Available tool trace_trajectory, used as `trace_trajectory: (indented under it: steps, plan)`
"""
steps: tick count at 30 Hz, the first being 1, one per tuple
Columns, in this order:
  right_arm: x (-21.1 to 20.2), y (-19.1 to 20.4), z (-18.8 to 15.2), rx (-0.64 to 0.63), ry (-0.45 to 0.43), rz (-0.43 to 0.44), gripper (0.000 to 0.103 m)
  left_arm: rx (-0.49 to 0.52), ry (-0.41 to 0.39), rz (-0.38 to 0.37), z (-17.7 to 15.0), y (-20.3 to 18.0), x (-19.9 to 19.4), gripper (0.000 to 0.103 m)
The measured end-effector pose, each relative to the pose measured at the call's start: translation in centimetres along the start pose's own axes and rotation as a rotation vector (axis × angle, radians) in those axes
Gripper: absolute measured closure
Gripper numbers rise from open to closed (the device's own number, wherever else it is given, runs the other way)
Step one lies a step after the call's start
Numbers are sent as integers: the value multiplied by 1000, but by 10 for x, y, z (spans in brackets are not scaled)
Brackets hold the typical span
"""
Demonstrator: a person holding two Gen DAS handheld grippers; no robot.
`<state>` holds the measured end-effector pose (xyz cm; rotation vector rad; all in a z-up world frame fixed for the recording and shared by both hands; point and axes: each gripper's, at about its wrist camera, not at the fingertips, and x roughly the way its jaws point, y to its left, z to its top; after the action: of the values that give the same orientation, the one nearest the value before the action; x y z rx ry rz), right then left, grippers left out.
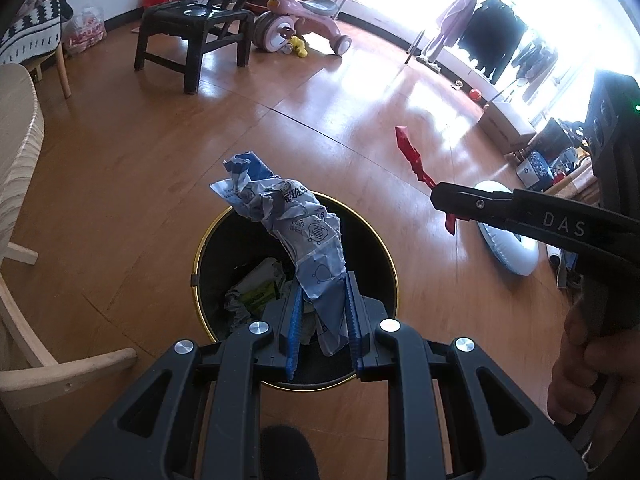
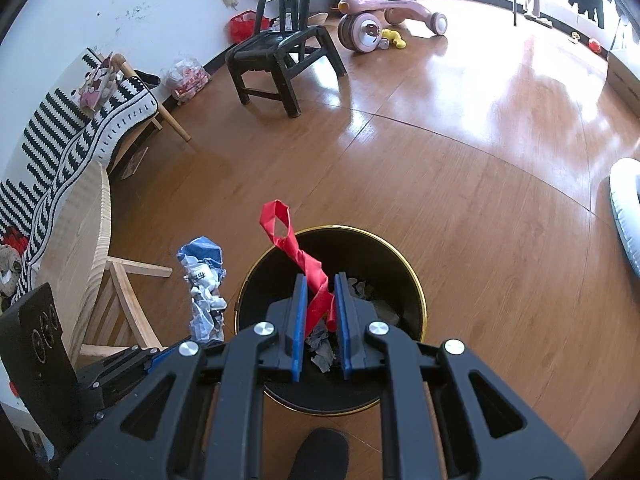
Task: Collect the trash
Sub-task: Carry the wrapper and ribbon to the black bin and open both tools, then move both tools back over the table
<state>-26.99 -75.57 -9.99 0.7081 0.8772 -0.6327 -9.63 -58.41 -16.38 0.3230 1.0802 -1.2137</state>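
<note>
We take the black, gold-rimmed trash bin (image 1: pixel 208 240) as our landmark. Above its left side, our left gripper (image 1: pixel 322 300) is clamped on a crumpled blue-and-white wrapper (image 1: pixel 288 216), held over the bin's opening. Above the bin's centre, our right gripper (image 2: pixel 321 300) is clamped on a twisted red plastic strip (image 2: pixel 304 260). Crumpled paper waste (image 2: pixel 322 346) lies inside the bin.
</note>
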Motion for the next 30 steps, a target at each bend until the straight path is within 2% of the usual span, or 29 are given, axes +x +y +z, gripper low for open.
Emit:
trace_trajectory:
  steps: [2, 4, 5, 6, 8, 19, 23, 26, 28, 30]
  plan:
    - [-2, 2, 0, 4, -1, -2, 88, 1, 1, -1, 0, 0, 1, 84]
    - [-2, 1, 1, 19, -1, -2, 82, -4, 2, 5, 1, 0, 3, 77]
    - [-3, 0, 2, 32, -6, -3, 71, -6, 2, 8, 0, 0, 4, 62]
    - [-5, -2, 2, 40, -12, 0, 53, -9, -4, 14, 0, 0, 3, 46]
    - [-9, -3, 2, 44, -34, -3, 41, -10, -23, 21, 0, -1, 0, 42]
    - [-19, 20, 4, 19, -48, 10, 40, -15, -50, 49, 2, 6, -25, 40]
    - [-27, 52, 10, -34, -80, 23, 33, -15, -103, 83, 0, 18, -57, 29]
    - [-29, 95, 10, -104, -92, 51, 32, -28, -148, 130, -5, 37, -92, 23]
    - [-29, 123, 9, -141, -90, 78, 29, -44, -184, 169, -9, 52, -116, 18]
    - [-30, 152, 9, -173, -93, 108, 21, -66, -231, 231, -17, 72, -147, 10]
